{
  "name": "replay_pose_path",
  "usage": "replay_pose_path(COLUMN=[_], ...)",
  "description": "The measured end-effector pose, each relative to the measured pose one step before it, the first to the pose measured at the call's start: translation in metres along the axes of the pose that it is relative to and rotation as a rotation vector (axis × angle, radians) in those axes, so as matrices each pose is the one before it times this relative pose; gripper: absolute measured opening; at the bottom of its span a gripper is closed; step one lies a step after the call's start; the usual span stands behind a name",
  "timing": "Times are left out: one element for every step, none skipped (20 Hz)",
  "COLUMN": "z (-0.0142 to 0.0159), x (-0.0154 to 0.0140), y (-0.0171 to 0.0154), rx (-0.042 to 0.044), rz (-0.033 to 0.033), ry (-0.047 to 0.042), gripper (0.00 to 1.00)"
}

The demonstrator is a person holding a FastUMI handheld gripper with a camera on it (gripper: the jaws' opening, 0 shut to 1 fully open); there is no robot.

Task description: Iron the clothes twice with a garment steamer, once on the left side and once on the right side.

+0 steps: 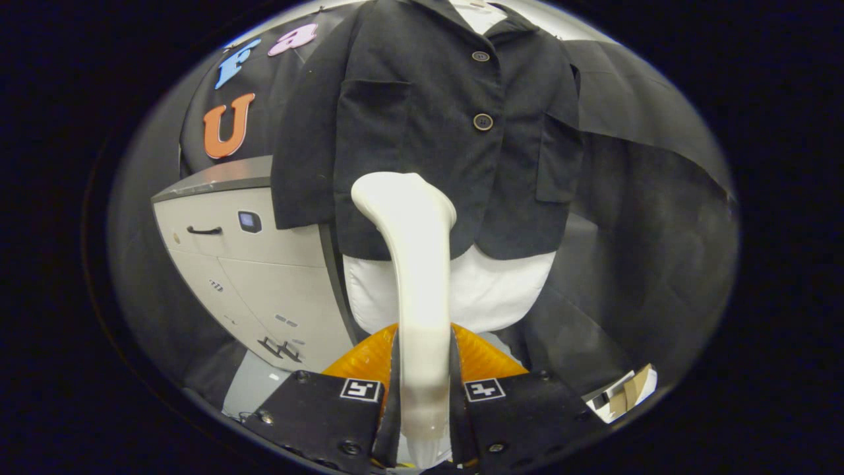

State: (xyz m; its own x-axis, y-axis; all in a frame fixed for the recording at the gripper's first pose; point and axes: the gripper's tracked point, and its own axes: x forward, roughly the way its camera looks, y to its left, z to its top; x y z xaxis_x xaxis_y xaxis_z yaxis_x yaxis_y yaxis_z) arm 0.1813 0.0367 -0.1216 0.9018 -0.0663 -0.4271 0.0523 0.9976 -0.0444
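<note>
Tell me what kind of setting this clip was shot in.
Likely a staged recording booth: black cloth wall, a dark jacket hung for ironing, a pale cabinet beside it. The gripper is shut on a white steamer.

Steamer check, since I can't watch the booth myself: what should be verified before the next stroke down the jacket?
1. Grip: gripper shut on the steamer handle, ok.
2. Steamer head against the jacket front: cannot tell if touching.
3. Jacket hanging flat, buttons closed: ok.
4. White shirt below the hem hangs free: ok.
5. Cabinet beside the jacket, apart from the steamer: ok.
6. Steam on: cannot tell.
</note>
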Motion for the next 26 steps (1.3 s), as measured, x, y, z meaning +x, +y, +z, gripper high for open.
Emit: replay_pose_path(z=[0.00385,0.00559,0.00731,0.00905,0.01129,0.01193,0.01476,0.01512,0.01821,0.01731,0.01872,0.01923,0.01913,0.01980,0.01788,0.01686,0.01671,0.01727,0.01763,0.01773,0.01703,0.01734,0.01642,0.01400,0.00930,0.00865], x=[-0.00482,-0.00901,-0.01124,-0.01230,-0.01008,-0.01171,-0.01092,-0.00934,-0.00711,-0.00472,-0.00343,-0.00041,0.00174,0.00425,0.00625,0.00645,0.00749,0.00774,0.00929,0.00942,0.00974,0.00882,0.00937,0.00866,0.00830,0.00582], y=[-0.00215,-0.00353,-0.00469,-0.00669,-0.00659,-0.00853,-0.00934,-0.00933,-0.01016,-0.00879,-0.00977,-0.00783,-0.00604,-0.00675,-0.00774,-0.00507,-0.00484,-0.00478,-0.00472,-0.00544,-0.00487,-0.00354,-0.00129,-0.00199,0.00013,0.00129], rx=[0.00900,0.01081,0.01507,0.01835,0.01651,0.02241,0.01817,0.01601,0.01911,0.01595,0.02094,0.02244,0.01983,0.01109,0.01036,0.01088,0.01016,0.01222,0.01165,0.00771,0.00607,0.00320,0.00043,-0.00297,-0.00291,-0.00320], rz=[0.00874,0.00667,0.00203,-0.00264,-0.00250,-0.00192,-0.00117,-0.00310,-0.00309,-0.00277,-0.00404,-0.00039,0.00116,-0.00242,-0.00044,0.00486,0.00862,0.00986,0.00695,0.00281,0.00270,0.00455,0.00424,0.00290,0.00394,0.00536], ry=[-0.01017,-0.01325,-0.01621,-0.01838,-0.01908,-0.02398,-0.02491,-0.02447,-0.02777,-0.02435,-0.02487,-0.02377,-0.02884,-0.02892,-0.02570,-0.02168,-0.01496,-0.01538,-0.01929,-0.02080,-0.02378,-0.02258,-0.02023,-0.01479,-0.00870,-0.00576], gripper=[0.33,0.33,0.33,0.33,0.33,0.33,0.33,0.33,0.33,0.33,0.33,0.33,0.33,0.33,0.33,0.33,0.33,0.33,0.33,0.33,0.33,0.33,0.33,0.33,0.33,0.33])
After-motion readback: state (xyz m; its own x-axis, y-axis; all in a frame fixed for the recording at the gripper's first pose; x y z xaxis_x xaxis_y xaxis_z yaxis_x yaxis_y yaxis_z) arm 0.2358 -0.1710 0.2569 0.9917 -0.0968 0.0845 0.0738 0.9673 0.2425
